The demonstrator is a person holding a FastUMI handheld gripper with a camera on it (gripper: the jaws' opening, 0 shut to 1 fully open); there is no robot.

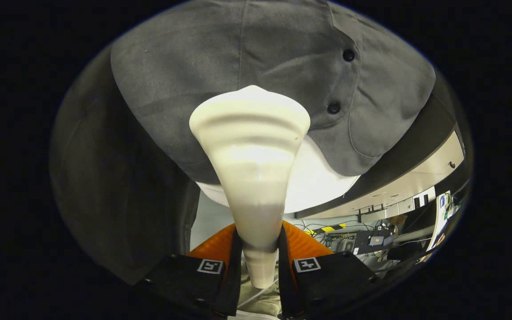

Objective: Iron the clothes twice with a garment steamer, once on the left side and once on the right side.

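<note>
The gripper (258,258) has both fingers pinched tight on the steamer's (251,146) narrow neck, so its wide head presses flat to the grey shirt (282,58), just left of the buttons (348,55).

The single camera rides on the gripper (259,262) and looks forward along its two fingers (231,266), which close on the narrow neck of the cream steamer head (250,146) between them. The lens sits very near: the flared head rises just ahead of the fingers, and right beyond it hangs the grey buttoned shirt (282,58). Beside the fingers, past the shirt's hem, the fisheye takes in a far cluttered workbench with cables (362,238).
</note>
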